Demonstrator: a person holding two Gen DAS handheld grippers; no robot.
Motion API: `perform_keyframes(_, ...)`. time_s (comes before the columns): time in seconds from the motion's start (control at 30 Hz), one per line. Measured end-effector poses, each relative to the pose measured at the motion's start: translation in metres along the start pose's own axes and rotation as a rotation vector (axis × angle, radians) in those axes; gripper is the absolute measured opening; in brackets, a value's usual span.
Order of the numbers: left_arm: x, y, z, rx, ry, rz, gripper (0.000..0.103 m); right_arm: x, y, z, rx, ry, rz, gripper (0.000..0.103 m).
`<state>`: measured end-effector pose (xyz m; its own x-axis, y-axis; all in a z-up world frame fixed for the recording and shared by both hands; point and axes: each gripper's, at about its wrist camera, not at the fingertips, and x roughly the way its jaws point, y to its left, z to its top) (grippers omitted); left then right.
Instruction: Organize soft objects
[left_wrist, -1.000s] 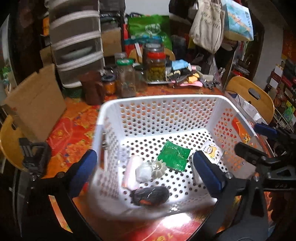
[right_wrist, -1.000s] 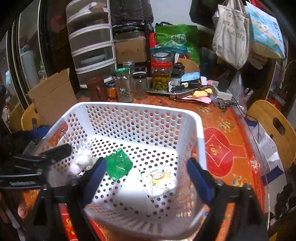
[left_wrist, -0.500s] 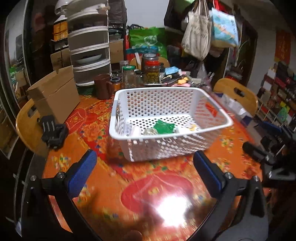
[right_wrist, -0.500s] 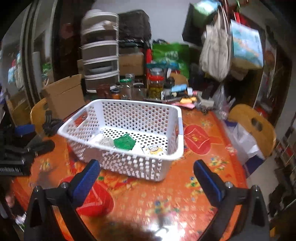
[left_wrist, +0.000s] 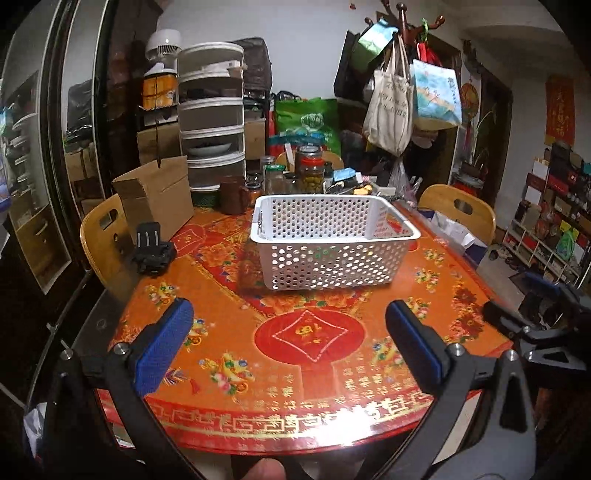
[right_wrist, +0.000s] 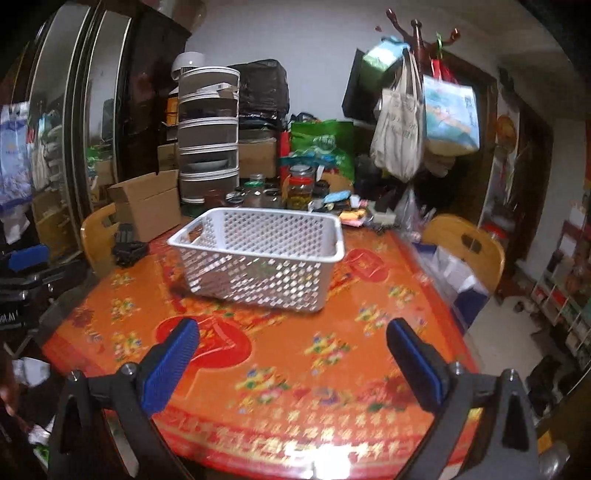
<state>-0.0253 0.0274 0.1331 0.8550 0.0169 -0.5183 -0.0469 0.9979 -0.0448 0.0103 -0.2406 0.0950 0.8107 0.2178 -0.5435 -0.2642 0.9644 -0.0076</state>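
A white perforated basket (left_wrist: 325, 258) stands on the orange-red patterned table (left_wrist: 306, 354); it also shows in the right wrist view (right_wrist: 258, 258). Its contents are hidden behind its wall, apart from faint colours through the holes. My left gripper (left_wrist: 290, 343) is open and empty, held low over the table's near part, well short of the basket. My right gripper (right_wrist: 291, 363) is open and empty, also back from the basket. The right gripper shows at the right edge of the left wrist view (left_wrist: 535, 325).
Jars (left_wrist: 310, 173), a brown mug (left_wrist: 232, 195) and a cardboard box (left_wrist: 155, 203) crowd the far side of the table. A black mount (left_wrist: 151, 251) lies at the left. Wooden chairs (left_wrist: 461, 214) stand on both sides. Bags hang on a coat stand (left_wrist: 399, 92).
Both grippers have pulled back and away from the basket, which was right between their fingers before. The basket now stands farther off on the table. Both stay open.
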Motion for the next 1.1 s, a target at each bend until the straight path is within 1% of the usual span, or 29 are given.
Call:
perform_keyframes(0.07, -0.007, -0.007, -0.003, 0.013, 0.001, -0.011, 0.103, -0.002, -0.002, -0.003, 0.021, 0.017, 0.041, 0.101)
perform_keyframes(0.1, -0.008, -0.01, -0.004, 0.024, 0.002, -0.014, 0.103, -0.003, 0.0, -0.004, 0.025, 0.014, 0.044, 0.101)
perform_keyframes(0.2, -0.004, -0.016, -0.005, 0.032, 0.018, -0.009, 0.103, -0.002, -0.001, -0.003, 0.02, 0.005, 0.011, 0.101)
perform_keyframes(0.37, 0.014, -0.016, -0.001, 0.021, 0.034, -0.003, 0.103, 0.003, -0.008, -0.001, 0.045, 0.017, 0.026, 0.101)
perform_keyframes(0.57, 0.031, -0.011, 0.001, 0.011, 0.057, 0.005, 0.103, 0.006, -0.009, 0.001, 0.044, 0.022, 0.027, 0.101)
perform_keyframes(1.1, 0.038, -0.013, -0.001, 0.016, 0.062, -0.003, 0.103, 0.004, -0.011, 0.002, 0.054, 0.013, 0.022, 0.101)
